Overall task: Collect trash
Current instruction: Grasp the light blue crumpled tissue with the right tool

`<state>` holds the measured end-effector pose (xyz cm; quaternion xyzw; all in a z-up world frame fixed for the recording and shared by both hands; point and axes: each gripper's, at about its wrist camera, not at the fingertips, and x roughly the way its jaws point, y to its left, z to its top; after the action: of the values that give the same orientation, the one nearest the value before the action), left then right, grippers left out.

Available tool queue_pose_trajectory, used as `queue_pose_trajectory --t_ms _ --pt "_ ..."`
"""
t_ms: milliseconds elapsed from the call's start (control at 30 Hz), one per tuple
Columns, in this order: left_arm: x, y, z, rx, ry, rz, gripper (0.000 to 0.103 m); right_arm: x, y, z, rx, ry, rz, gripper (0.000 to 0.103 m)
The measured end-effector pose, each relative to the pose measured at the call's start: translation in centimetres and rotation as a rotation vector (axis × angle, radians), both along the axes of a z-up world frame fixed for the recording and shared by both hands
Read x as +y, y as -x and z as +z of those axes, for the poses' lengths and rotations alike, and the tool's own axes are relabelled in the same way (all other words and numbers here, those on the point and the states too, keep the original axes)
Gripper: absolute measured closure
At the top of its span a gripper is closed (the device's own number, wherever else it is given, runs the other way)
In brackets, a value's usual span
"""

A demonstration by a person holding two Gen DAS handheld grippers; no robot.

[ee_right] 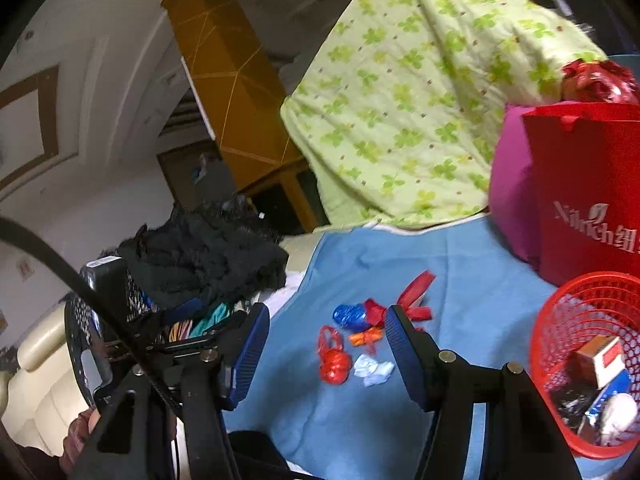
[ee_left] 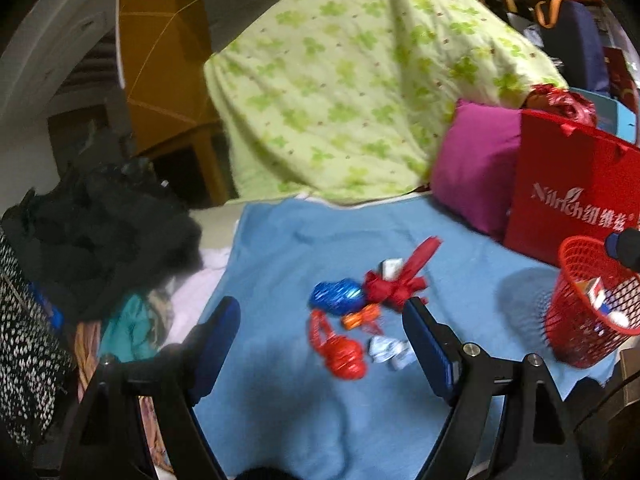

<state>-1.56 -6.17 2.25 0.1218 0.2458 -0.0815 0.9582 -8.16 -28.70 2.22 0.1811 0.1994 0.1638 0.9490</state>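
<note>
Both hand-held grippers spread wide, holding nothing: left hand-held gripper [ee_left: 320, 336], right hand-held gripper [ee_right: 326, 344]. Trash cluster sits mid-bed on the blue blanket [ee_left: 280, 248], dead ahead of both: red knotted bag [ee_left: 340, 348], blue foil wrapper [ee_left: 338, 294], white crumpled paper [ee_left: 388, 352]. Red bag's long axis runs along my left fingers, left looks nearer; red basket [ee_right: 560, 320] is at the bed's right edge.
</note>
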Motion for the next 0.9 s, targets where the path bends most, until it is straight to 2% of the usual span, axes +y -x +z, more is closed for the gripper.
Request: queue_pose_trajectory --t_ms 167,433,667,900 --pt "5.0 -1.6 -3.6 0.089 -0.006 0.089 0.019 2.1 -3.1 -2.9 0.102 0.034 0.035 0.038" --pt "9.5 -5.1 -10.1 0.298 0.042 0.163 0.019 4.8 -11.0 -11.4 0.328 0.1 0.096 0.04" --pt "8.1 -9.1 -13.0 0.393 0.087 0.12 0.019 6.3 -18.0 -18.0 0.462 0.133 0.091 0.048" --pt "4.6 -13.4 -15.6 0.441 0.026 0.089 0.019 5.0 -22.6 -22.8 0.55 0.087 0.05 0.048"
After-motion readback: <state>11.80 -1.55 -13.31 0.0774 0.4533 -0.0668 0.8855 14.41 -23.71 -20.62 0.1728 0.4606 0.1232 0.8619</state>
